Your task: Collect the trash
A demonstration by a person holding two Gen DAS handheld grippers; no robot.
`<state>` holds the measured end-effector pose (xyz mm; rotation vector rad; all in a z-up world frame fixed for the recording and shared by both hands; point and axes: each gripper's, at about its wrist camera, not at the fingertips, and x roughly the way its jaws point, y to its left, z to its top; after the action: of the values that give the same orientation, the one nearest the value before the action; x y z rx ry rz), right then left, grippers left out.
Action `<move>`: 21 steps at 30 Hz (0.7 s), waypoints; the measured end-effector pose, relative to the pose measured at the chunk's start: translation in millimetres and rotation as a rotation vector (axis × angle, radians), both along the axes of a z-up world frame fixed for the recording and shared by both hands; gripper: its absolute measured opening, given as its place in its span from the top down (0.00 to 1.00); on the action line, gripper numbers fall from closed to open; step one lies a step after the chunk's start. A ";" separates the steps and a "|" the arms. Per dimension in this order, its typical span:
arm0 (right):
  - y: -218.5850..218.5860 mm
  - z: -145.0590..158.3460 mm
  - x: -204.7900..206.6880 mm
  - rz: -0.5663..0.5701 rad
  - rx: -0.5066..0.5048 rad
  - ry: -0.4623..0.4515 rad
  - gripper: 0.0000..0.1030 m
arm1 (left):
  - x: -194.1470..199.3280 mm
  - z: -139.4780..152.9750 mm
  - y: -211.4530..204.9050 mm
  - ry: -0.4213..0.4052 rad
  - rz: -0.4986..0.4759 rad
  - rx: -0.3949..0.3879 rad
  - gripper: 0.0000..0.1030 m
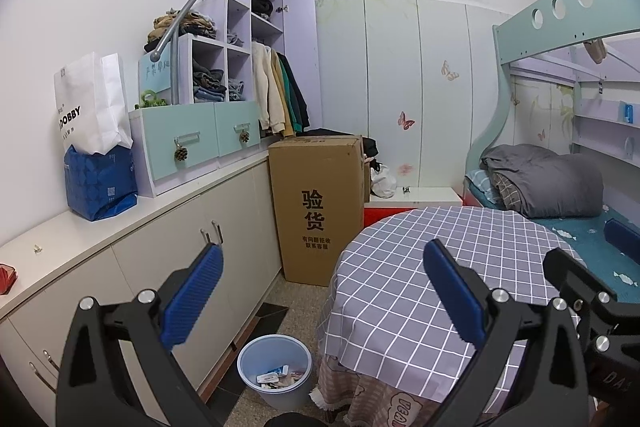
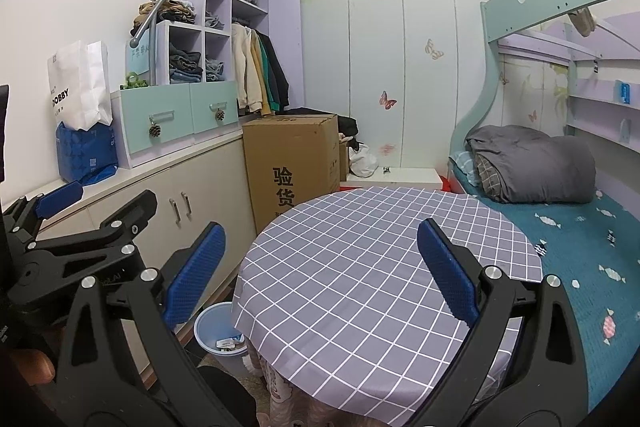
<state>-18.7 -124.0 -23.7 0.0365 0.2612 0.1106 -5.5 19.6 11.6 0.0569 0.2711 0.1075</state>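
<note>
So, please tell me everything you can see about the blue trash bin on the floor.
The trash bin is a round, pale blue, plastic-looking bucket without a lid. It stands upright on the floor, between the low cabinet and the round table with the checked cloth. Some wrappers and paper scraps lie at its bottom. Neither gripper touches it.

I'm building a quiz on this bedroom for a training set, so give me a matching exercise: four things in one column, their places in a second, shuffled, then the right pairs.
Things:
1. waste bin
2. cardboard box
3. grey quilt
4. white paper bag

Places:
A. on the lower bunk
B. on the floor beside the round table
C. on the cabinet top, behind a blue bag
D. standing at the far end of the cabinets

Pairs: 1-B, 2-D, 3-A, 4-C
</note>
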 end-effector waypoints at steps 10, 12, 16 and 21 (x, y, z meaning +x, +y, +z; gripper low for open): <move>0.1 -1.9 -0.5 -0.002 0.002 0.004 0.08 | 0.4 -3.3 -0.8 0.004 -0.005 0.011 0.05; 0.0 -1.8 -0.5 -0.002 0.001 0.004 0.08 | 0.3 -3.4 -1.2 0.004 -0.005 0.011 0.05; -0.4 -2.3 -0.5 -0.003 0.002 0.004 0.08 | -0.2 -4.6 -2.6 0.006 -0.006 0.016 0.05; -0.4 -2.2 -0.4 -0.002 0.002 0.005 0.08 | 1.7 -3.0 -1.5 0.011 -0.008 0.022 0.05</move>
<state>-19.1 -124.5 -25.9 0.0392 0.2658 0.1089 -3.8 18.0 8.6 0.0805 0.2806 0.1020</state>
